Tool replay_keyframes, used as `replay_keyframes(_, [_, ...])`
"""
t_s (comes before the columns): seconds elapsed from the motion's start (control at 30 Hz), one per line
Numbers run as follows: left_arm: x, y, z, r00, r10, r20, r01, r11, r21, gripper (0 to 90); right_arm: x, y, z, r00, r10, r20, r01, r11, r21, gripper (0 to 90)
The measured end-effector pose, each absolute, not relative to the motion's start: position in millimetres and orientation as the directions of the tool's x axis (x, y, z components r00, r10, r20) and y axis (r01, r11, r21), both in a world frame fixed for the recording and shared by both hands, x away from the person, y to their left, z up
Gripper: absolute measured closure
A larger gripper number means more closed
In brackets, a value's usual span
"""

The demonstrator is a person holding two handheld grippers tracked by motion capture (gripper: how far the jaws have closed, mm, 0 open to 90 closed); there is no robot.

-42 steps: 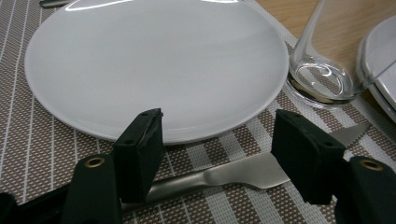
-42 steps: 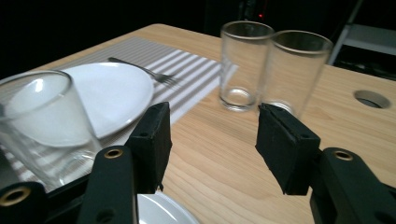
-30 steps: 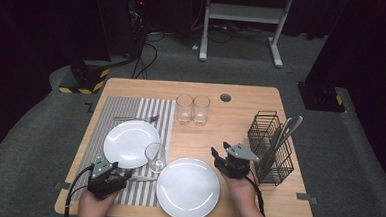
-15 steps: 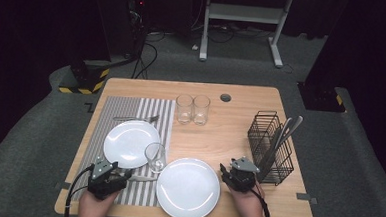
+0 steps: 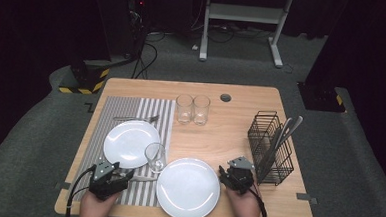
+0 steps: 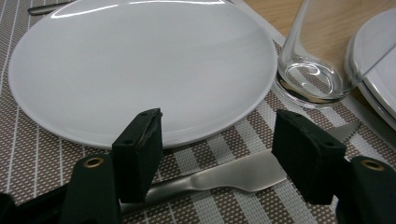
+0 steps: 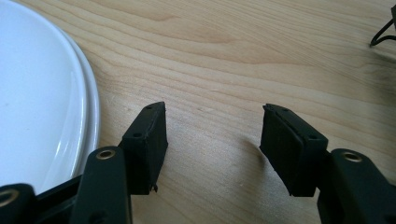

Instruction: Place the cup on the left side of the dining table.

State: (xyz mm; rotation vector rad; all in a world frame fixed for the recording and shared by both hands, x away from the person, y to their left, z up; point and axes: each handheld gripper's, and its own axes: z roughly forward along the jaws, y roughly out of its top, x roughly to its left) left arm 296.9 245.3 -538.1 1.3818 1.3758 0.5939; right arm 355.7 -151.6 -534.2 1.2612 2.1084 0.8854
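Knife (image 6: 219,175) lies on the placemat (image 6: 42,140) between the left gripper's (image 6: 217,149) parted jaws.

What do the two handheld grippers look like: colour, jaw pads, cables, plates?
Both are black. The left gripper trails a black cable off the table edge; the right gripper carries a grey three-cornered plate on top. The gripper views show blocky black pads with small screw holes and brass-coloured pivot rivets. No sleeves show.
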Motion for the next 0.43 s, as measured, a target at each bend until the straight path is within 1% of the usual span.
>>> replay_keyframes(0.1, [297.3,244.8,-538.1,0.211,0.922,-0.323,0.4,0.22,0.89,33.5,356.9,-152.9,-534.3,-0.426,0.9,-0.088,0.563,0.34,0.754,39.4])
replay_keyframes(0.27, [296.6,245.6,-538.0,0.215,0.926,-0.31,0.409,0.203,0.89,33.5,357.5,-154.0,-534.2,-0.423,0.903,-0.071,0.573,0.327,0.751,39.3])
replay_keyframes(0.43, [296.0,245.2,-537.2,0.211,0.924,-0.32,0.398,0.218,0.891,33.5,358.4,-155.1,-534.2,-0.424,0.904,-0.058,0.579,0.32,0.75,39.3])
